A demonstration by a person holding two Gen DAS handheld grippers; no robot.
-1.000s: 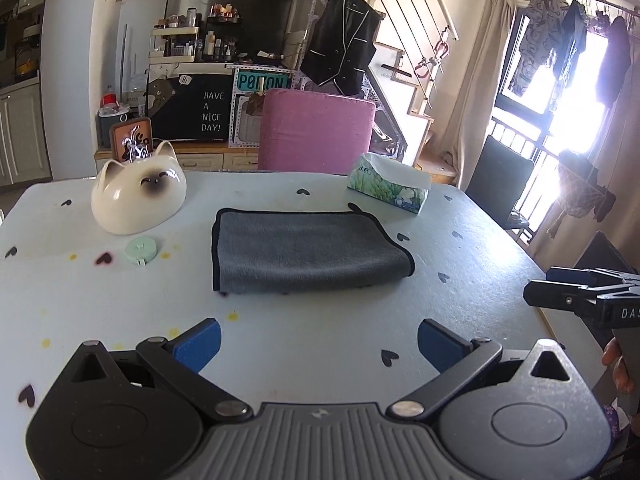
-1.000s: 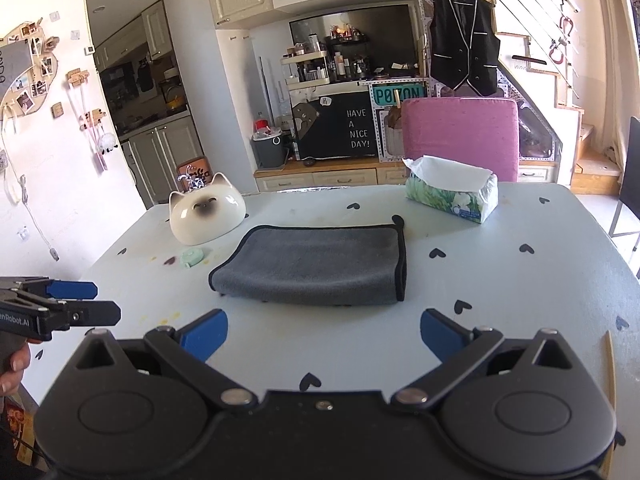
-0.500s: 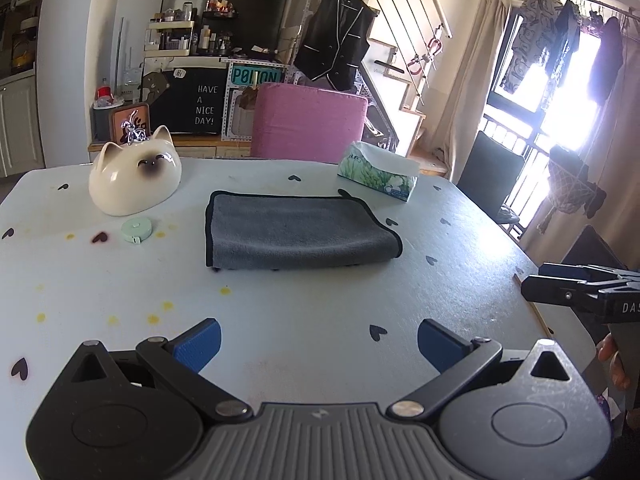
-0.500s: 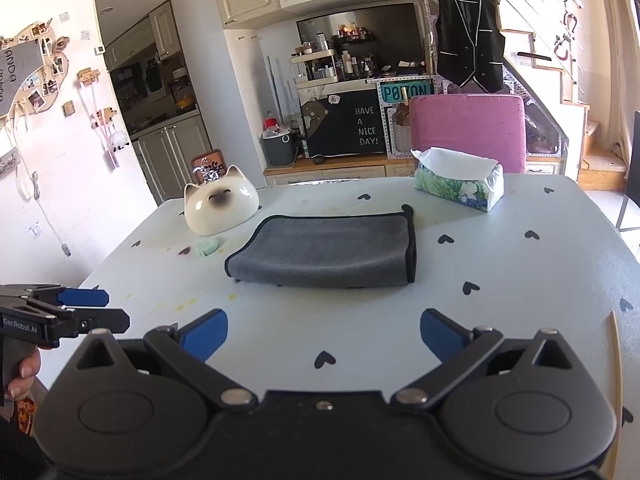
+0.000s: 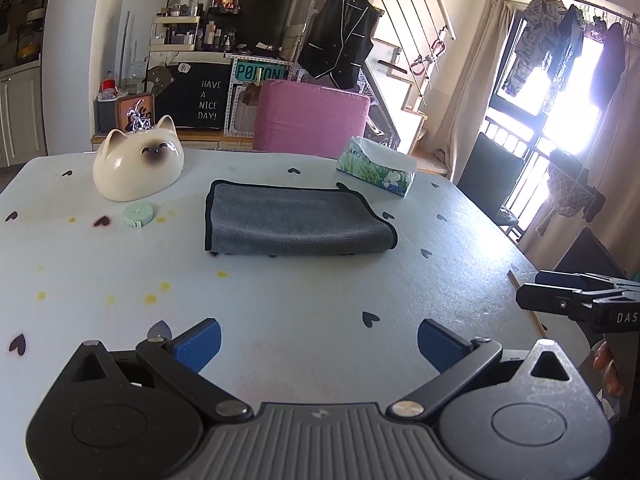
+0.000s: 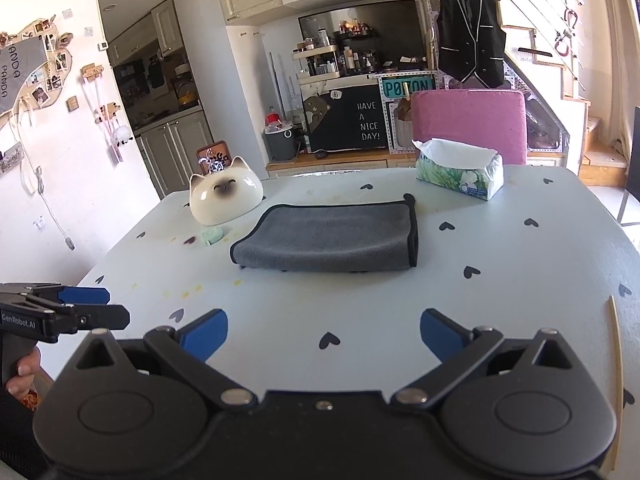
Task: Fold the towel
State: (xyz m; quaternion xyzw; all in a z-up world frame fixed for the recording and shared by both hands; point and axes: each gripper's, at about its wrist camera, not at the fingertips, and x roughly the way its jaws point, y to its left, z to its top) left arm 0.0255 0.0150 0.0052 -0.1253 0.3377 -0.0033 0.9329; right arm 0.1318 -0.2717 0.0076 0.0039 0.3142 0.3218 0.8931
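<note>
A grey towel with black trim [image 5: 296, 222] lies folded flat in the middle of the pale table; it also shows in the right wrist view [image 6: 332, 238]. My left gripper [image 5: 318, 344] is open and empty, held over the near part of the table, well short of the towel. My right gripper [image 6: 324, 334] is open and empty, also well back from the towel. Each gripper shows at the edge of the other's view: the right one [image 5: 576, 300] and the left one [image 6: 68, 310].
A white cat-shaped bowl [image 5: 138, 170] and a small green tape measure [image 5: 138, 215] sit left of the towel. A tissue pack [image 5: 376, 168] stands at the back right. A pink chair [image 5: 310, 116] is behind the table. A thin wooden stick [image 6: 616, 356] lies by the right edge.
Both grippers have drawn back toward the near table edge and risen a little, so the towel looks farther away. The towel has not moved. Both grippers stay open.
</note>
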